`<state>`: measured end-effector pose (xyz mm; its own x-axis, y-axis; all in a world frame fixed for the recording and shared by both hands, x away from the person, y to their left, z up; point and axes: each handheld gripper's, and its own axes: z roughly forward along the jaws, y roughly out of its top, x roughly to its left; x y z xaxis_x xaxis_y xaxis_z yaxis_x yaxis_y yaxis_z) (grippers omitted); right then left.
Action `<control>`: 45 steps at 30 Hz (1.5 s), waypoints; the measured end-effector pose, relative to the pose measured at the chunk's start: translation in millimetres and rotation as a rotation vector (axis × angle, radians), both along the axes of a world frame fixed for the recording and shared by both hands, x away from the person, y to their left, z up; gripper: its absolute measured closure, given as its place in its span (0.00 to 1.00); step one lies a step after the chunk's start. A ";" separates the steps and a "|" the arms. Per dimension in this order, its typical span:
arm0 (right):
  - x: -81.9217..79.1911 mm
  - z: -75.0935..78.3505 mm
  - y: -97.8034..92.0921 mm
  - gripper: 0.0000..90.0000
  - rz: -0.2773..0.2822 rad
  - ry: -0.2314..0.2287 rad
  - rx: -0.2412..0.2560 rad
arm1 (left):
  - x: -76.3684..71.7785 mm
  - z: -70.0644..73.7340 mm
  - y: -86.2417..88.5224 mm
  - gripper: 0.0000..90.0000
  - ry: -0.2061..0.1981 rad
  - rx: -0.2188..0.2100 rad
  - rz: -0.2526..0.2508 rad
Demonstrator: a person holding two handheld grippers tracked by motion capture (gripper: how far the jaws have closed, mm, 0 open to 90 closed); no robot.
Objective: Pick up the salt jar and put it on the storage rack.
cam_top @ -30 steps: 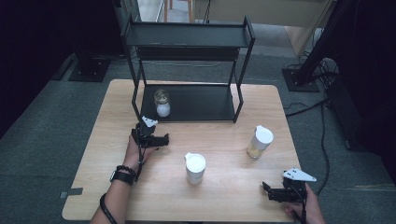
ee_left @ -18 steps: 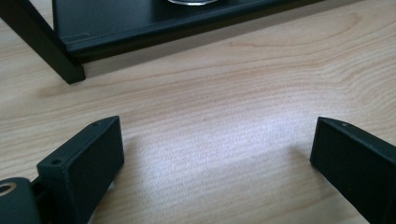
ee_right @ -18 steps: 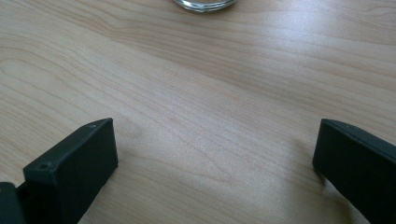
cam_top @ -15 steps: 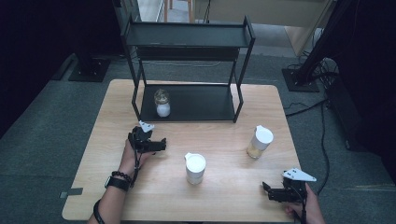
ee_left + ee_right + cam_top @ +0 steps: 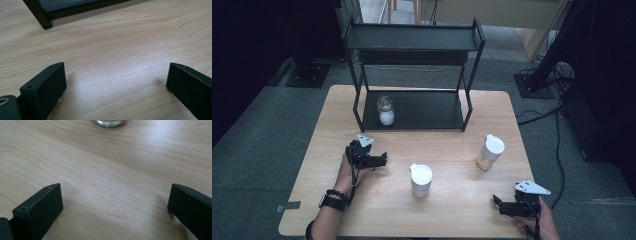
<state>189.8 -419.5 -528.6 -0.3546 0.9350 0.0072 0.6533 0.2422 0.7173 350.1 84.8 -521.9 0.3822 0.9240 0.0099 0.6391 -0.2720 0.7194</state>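
Standing between both tools [image 5: 381, 159] [image 5: 498, 201]: white-lidded jar [image 5: 421, 180], nothing gripped.

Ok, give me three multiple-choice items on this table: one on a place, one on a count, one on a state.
1. Where does the small jar stand?
A. on the rack's bottom shelf
B. on the rack's top shelf
C. on the floor

2. How many white-lidded containers stand on the bare table?
A. none
B. two
C. four

3. How do the left gripper's jaws stand?
A. shut on a jar
B. wide apart, holding nothing
C. shut on a lid

Answers:
1 A, it sits at the left of the rack's bottom shelf.
2 B, one at the middle, one to the right.
3 B, wood grain shows between them.
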 end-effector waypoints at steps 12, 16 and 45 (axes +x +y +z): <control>-0.1 0.0 0.1 0.00 -0.001 0.000 -0.001 | -8.4 0.0 5.8 0.03 0.001 0.001 -0.004; -0.2 0.0 0.2 0.00 -0.001 -0.001 0.000 | -11.7 0.1 8.9 0.03 0.002 0.000 -0.003; -0.2 0.0 0.2 0.00 -0.002 -0.001 -0.002 | -33.3 0.3 27.7 0.03 0.003 0.006 0.001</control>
<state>189.6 -419.4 -528.6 -0.3528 0.9357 0.0053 0.6527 0.2421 0.7179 316.8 112.5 -521.6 0.3812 0.9244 0.0139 0.6416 -0.2754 0.7159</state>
